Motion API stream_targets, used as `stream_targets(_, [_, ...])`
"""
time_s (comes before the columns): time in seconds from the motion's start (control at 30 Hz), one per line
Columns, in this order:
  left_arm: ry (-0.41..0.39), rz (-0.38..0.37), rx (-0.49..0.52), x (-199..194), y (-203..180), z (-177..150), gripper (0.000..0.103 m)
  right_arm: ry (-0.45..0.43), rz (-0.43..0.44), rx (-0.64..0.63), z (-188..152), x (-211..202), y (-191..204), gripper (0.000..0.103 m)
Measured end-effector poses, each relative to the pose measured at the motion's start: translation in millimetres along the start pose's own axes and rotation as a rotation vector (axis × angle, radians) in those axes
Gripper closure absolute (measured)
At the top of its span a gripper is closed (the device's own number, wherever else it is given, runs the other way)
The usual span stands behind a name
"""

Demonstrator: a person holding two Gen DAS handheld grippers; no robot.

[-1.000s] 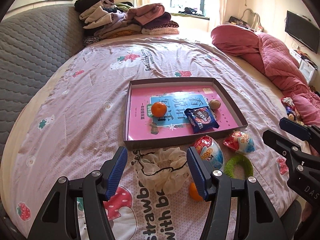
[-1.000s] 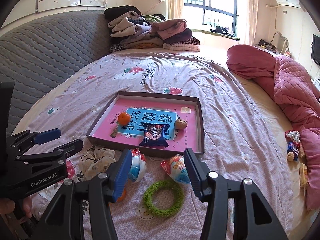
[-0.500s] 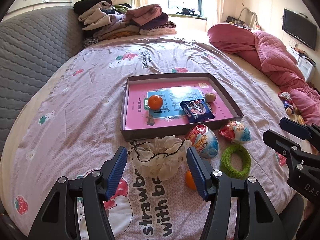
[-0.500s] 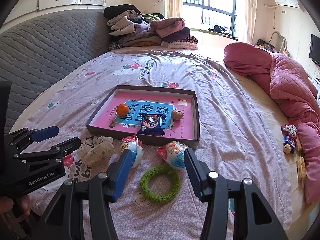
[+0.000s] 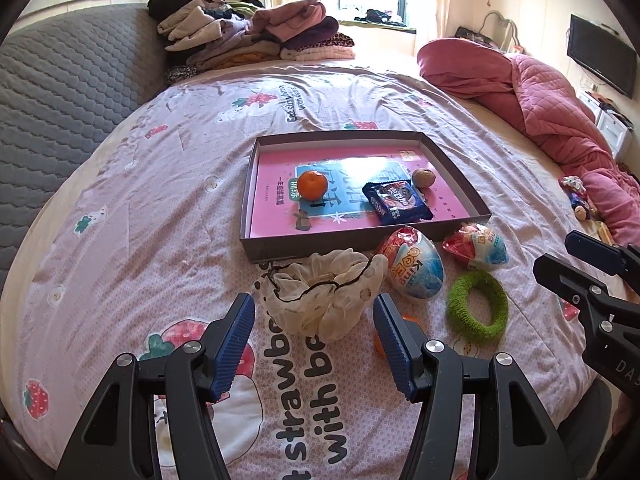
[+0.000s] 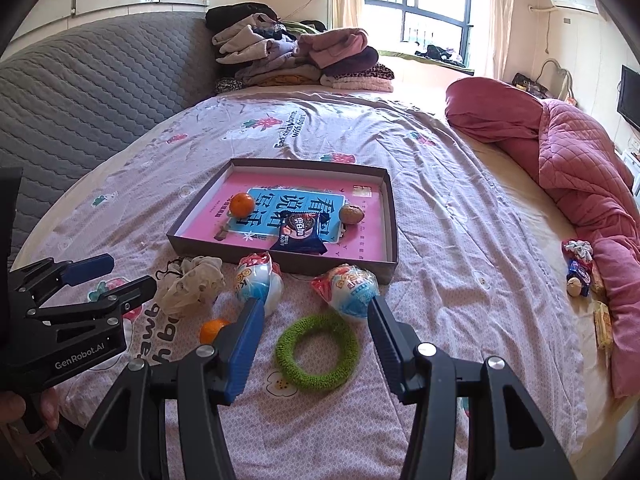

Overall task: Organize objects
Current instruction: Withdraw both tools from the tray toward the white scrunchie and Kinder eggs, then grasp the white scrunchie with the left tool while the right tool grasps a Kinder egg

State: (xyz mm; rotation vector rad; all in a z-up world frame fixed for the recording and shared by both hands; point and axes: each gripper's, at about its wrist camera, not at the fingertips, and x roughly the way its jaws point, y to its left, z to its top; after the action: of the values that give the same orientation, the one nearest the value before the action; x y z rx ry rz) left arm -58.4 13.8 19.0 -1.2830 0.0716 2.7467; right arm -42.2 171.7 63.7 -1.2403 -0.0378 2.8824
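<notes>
A shallow grey box (image 5: pixel 360 236) (image 6: pixel 394 224) on the bed holds an orange (image 5: pixel 311 184), a blue snack packet (image 5: pixel 397 202) and a walnut (image 5: pixel 423 177). In front of it lie a cream scrunchie (image 5: pixel 324 296) (image 6: pixel 190 284), two foil toy eggs (image 5: pixel 416 268) (image 5: pixel 478 246), a green ring (image 5: pixel 476 306) (image 6: pixel 318 352) and a second orange (image 6: pixel 214 330). My left gripper (image 5: pixel 314 328) is open, just short of the scrunchie. My right gripper (image 6: pixel 316 320) is open above the green ring.
A pile of folded clothes (image 5: pixel 256 36) lies at the head of the bed by a grey headboard (image 5: pixel 52 92). A pink quilt (image 5: pixel 552 108) is bunched on the right, with small snacks (image 6: pixel 580 268) beside it.
Both grippers have pulled back and risen a little, so the box and loose items sit further ahead in both views. Both stay open; nothing was picked up.
</notes>
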Motion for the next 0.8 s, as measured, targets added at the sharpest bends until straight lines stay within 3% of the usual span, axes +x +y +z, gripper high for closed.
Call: stream_targets(0.8, [0.045, 0.01, -0.002, 28, 8, -9, 0.04, 0.045, 0.038, -0.032, -4, 32, 21, 0.049])
